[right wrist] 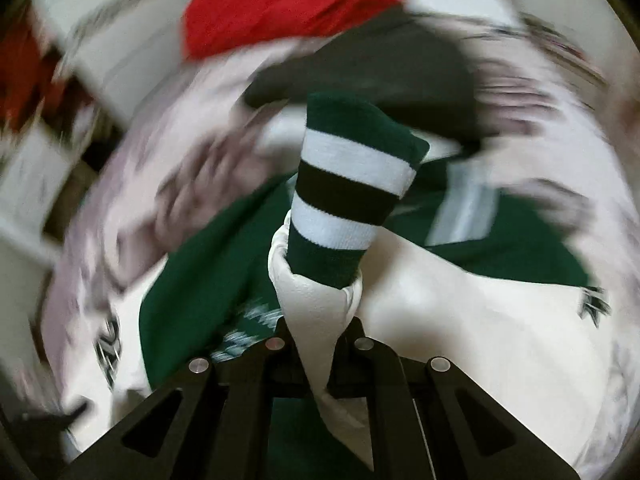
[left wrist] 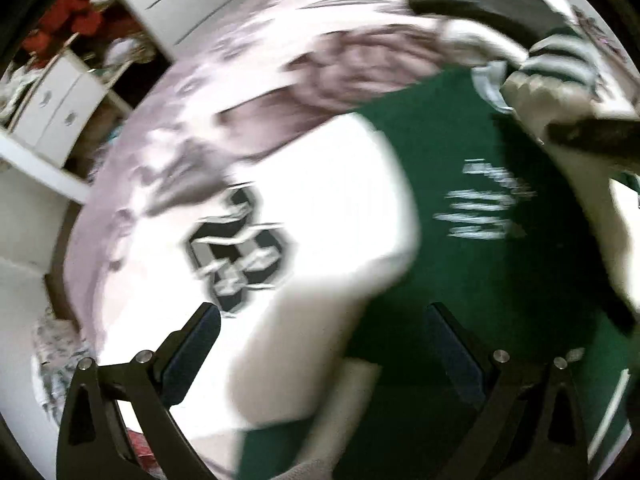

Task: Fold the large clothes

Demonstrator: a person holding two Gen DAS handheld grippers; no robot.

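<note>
1. Left gripper (left wrist: pixel 320 344): jaws wide apart, nothing between the blue pads (left wrist: pixel 200 344); pointing steeply down over the garment.
2. Right gripper (right wrist: pixel 318 344): jaws narrowed tight on a white sleeve (right wrist: pixel 316 300), pinched just below its striped cuff (right wrist: pixel 348 184), which sticks up beyond the fingertips in green, white and black bands.
3. Green-and-white varsity jacket (left wrist: pixel 460 272): spread on a pale pink floral bedsheet (left wrist: pixel 168 152); green body in the middle, white sleeves either side.
4. Black-and-grey crest patch (left wrist: pixel 236 248) on the white sleeve lying left of the green body; blurred white lettering (left wrist: pixel 484 204) on the green chest.
5. In the left wrist view, same cuff (left wrist: pixel 560 56) seen raised at upper right, clamped by the other tool.
6. Red garment (right wrist: pixel 288 4) and a dark garment (right wrist: pixel 380 76) lying at the far edge of the bed, beyond the jacket.
7. White drawers (left wrist: pixel 60 108) off the bed's left side.
8. Both views heavily smeared; finer detail unreadable.
</note>
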